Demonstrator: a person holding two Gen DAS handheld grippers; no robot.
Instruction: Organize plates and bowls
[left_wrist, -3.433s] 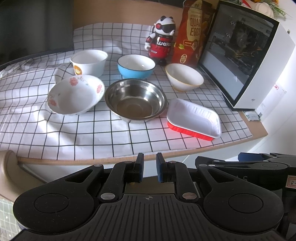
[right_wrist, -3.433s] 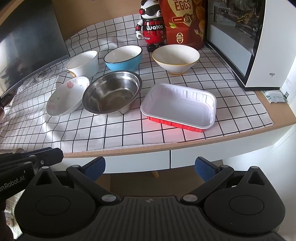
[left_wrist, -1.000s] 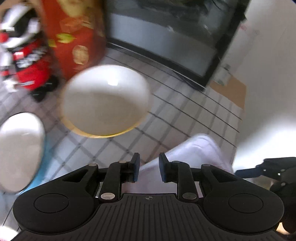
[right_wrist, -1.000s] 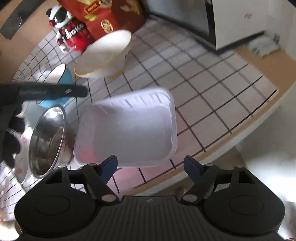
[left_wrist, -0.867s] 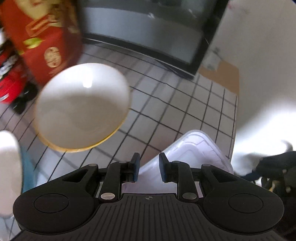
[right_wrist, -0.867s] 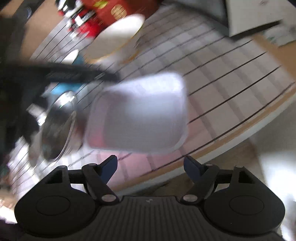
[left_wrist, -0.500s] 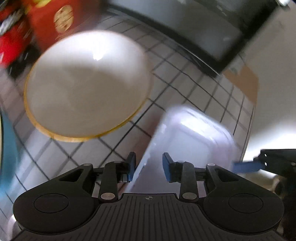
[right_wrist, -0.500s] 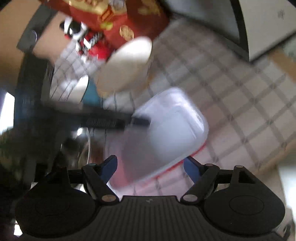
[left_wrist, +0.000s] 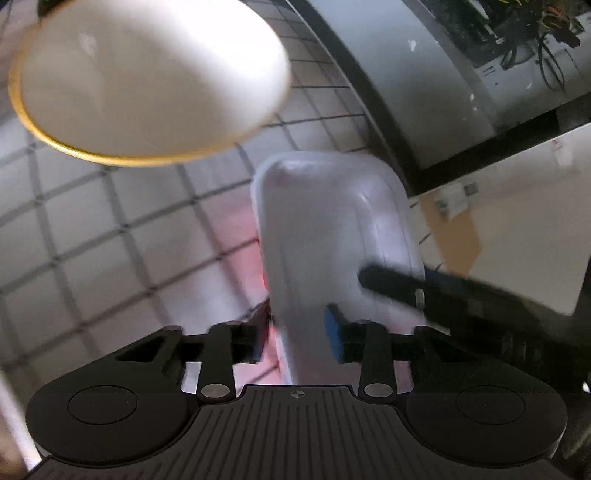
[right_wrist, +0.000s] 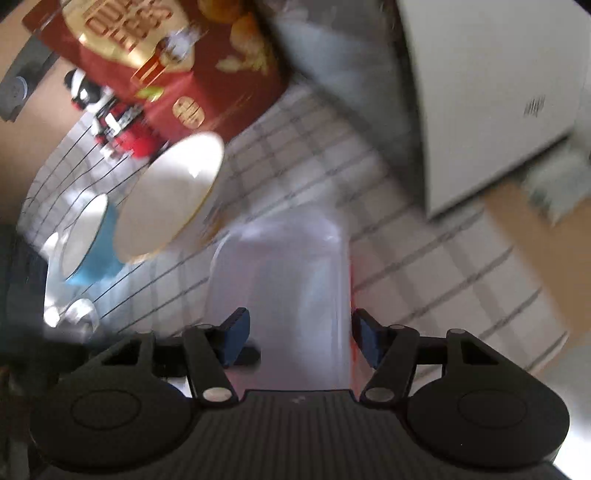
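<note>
A white rectangular tray with a red underside lies on the checked cloth. My left gripper is open, its jaws astride the tray's near long edge. My right gripper is open with the tray between its fingers. The right gripper's finger also shows in the left wrist view, reaching over the tray from the right. A cream bowl with a gold rim stands just beyond the tray; it also shows in the right wrist view. A blue bowl sits left of it.
A white box with a glass front stands close to the right of the tray. A red snack bag and a red and white toy robot stand at the back. The wooden table edge is at the right.
Both grippers have closed in on the tray from opposite sides. The left jaws have opened wider. The right fingers have narrowed a little and now straddle the tray.
</note>
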